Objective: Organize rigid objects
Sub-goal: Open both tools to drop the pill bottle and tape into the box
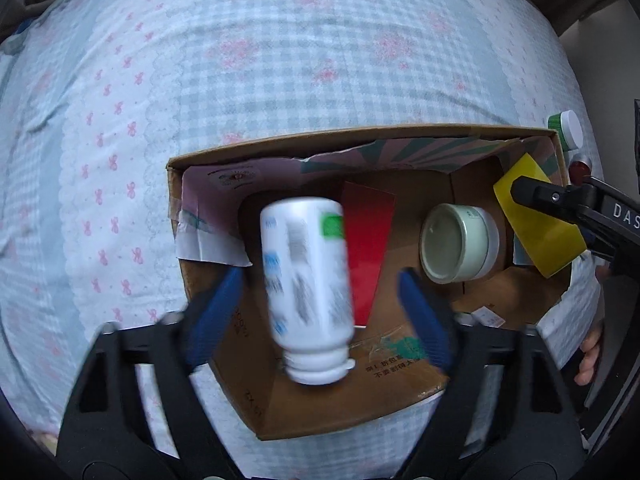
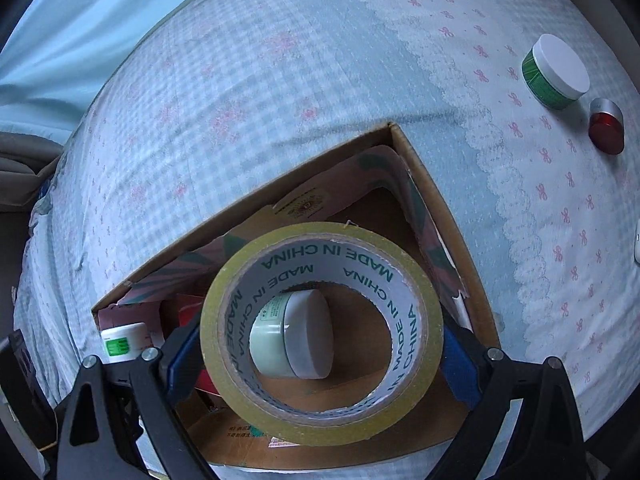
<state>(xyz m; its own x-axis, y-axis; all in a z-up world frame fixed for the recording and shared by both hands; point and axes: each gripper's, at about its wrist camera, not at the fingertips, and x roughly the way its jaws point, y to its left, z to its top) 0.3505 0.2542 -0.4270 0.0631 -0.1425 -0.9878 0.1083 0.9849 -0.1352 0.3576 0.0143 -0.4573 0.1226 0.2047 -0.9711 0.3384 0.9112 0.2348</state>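
Hovering over cardboard box [image 1: 280, 408]: left fingers [image 1: 224, 312] spread, blurred white bottle [image 1: 306, 280] loose between; right fingers [image 2: 460, 364] clamp yellow tape roll [image 2: 320, 332] near right wall.

Both grippers [image 1: 318, 300] [image 2: 320, 344] have black frames, blue jaws and silver screws.

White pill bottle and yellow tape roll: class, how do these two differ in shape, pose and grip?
The white pill bottle is a closed, labelled cylinder; the yellow tape roll is an open ring. The bottle sits blurred between the left claw fingers, which are spread clear of it; the roll is gripped by the right claw. Both hang over the cardboard box.
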